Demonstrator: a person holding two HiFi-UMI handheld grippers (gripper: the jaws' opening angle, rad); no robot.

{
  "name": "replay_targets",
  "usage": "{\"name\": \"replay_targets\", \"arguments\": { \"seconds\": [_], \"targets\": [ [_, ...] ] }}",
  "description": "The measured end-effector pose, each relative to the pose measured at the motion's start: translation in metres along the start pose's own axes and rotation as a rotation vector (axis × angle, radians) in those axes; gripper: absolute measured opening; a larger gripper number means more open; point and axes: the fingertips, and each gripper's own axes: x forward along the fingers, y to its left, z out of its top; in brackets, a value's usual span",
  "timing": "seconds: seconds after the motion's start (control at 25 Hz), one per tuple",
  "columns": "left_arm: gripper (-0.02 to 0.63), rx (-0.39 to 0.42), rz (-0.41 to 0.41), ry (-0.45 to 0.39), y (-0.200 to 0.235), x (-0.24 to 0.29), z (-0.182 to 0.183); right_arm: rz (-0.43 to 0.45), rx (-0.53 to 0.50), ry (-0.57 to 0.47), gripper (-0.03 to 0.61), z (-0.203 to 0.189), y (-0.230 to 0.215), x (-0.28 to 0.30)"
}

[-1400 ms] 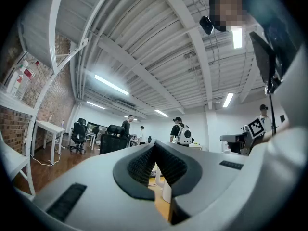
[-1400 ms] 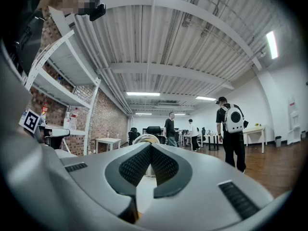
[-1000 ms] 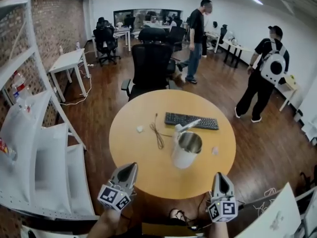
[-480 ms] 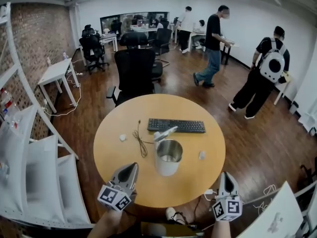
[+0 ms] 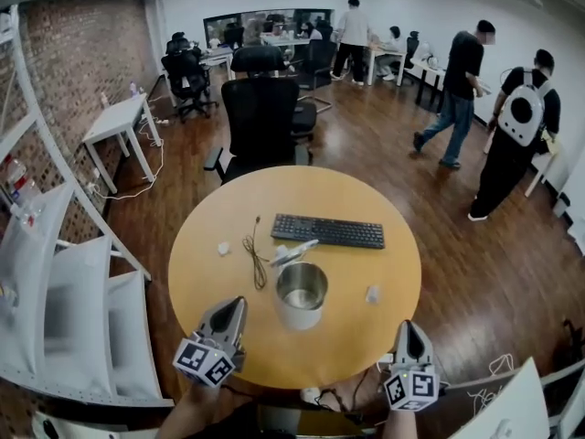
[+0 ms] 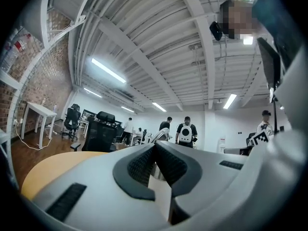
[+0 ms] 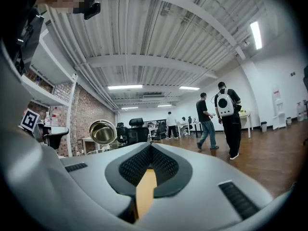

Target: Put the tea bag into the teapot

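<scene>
The left gripper (image 5: 230,307) and right gripper (image 5: 409,329) are both closed and empty, so we open the right one early and approach low to what looks like the tea bag (image 5: 372,294), lying just right of the teapot (image 5: 301,295).

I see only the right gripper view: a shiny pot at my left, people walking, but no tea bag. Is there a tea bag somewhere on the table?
Observer: In the head view a small white item, maybe the tea bag, lies on the table to the right of the teapot, apart from it.
Operator: Is anything else near the pot?
Observer: Yes, a second small white item lies to its left, on the far side of a thin black cable.
Operator: And the other gripper?
Observer: The left gripper is shut with nothing between its jaws, over the near table edge.
</scene>
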Motion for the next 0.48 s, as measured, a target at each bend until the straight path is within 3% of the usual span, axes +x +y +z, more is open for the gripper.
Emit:
{"name": "replay_targets", "arguments": {
  "seconds": [0.12, 0.32, 0.48],
  "targets": [
    [-0.006, 0.009, 0.042, -0.008, 0.000, 0.005, 0.005, 0.026, 0.024, 0.005, 0.009, 0.001, -0.013, 0.013],
    [-0.006, 0.018, 0.101, -0.013, 0.009, 0.013, 0.005, 0.095, -0.034, 0.025, 0.009, 0.006, -0.013, 0.041],
    [-0.006, 0.011, 0.121, -0.014, 0.022, 0.019, 0.007, 0.085, -0.047, 0.019, 0.009, 0.011, -0.011, 0.061]
  ]
}}
